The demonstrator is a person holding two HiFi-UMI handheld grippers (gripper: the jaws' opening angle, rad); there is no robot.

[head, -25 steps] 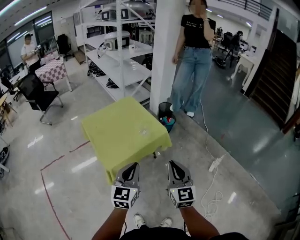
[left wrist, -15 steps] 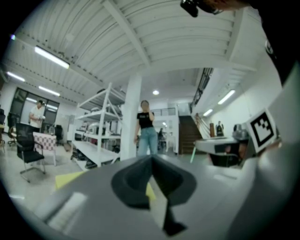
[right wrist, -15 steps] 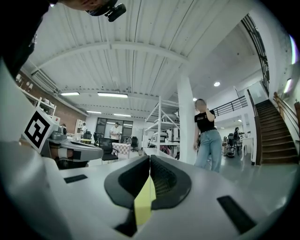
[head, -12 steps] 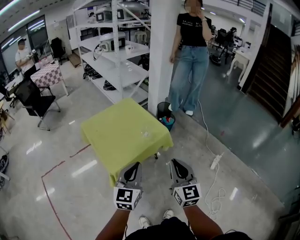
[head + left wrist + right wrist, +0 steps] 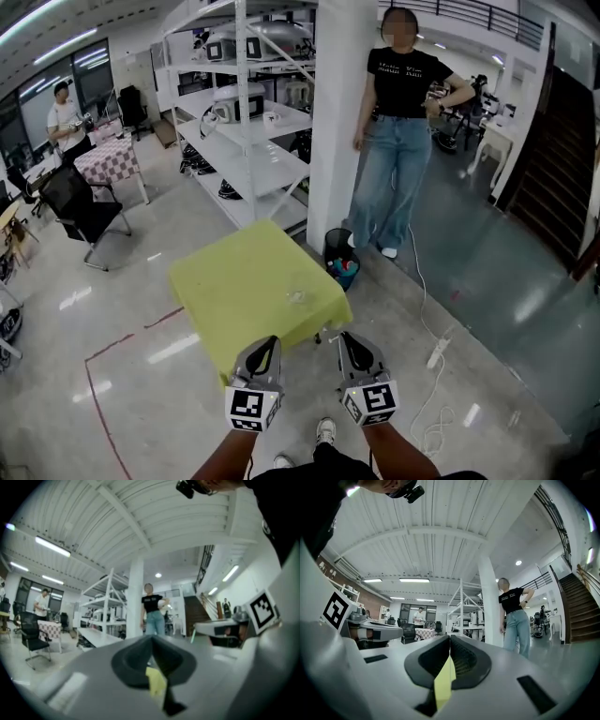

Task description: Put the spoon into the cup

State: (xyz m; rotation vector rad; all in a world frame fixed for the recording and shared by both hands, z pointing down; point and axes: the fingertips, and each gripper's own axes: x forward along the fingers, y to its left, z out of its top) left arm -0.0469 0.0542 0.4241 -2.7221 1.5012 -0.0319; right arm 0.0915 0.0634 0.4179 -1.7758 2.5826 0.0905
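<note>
A small table under a yellow-green cloth (image 5: 234,281) stands ahead of me. Near its right front corner lies a small clear item (image 5: 298,297), too small to tell whether it is the cup or the spoon. My left gripper (image 5: 270,340) and right gripper (image 5: 343,336) hover side by side at the table's near edge, short of that item. Both are shut and hold nothing. In the left gripper view the left gripper (image 5: 151,640) has its jaws pressed together, with the yellow cloth showing below. The right gripper (image 5: 449,640) looks the same in its own view.
A white pillar (image 5: 339,122) and white shelving (image 5: 246,122) rise behind the table. A person in a black shirt and jeans (image 5: 401,141) stands to the pillar's right. A dark bin (image 5: 341,258) sits by the table's far right corner. A cable and power strip (image 5: 436,354) lie on the floor at right.
The head view has shifted slightly, so the table sits a little lower. The standing person has lowered a hand to the hip. Both grippers stay shut and side by side.
</note>
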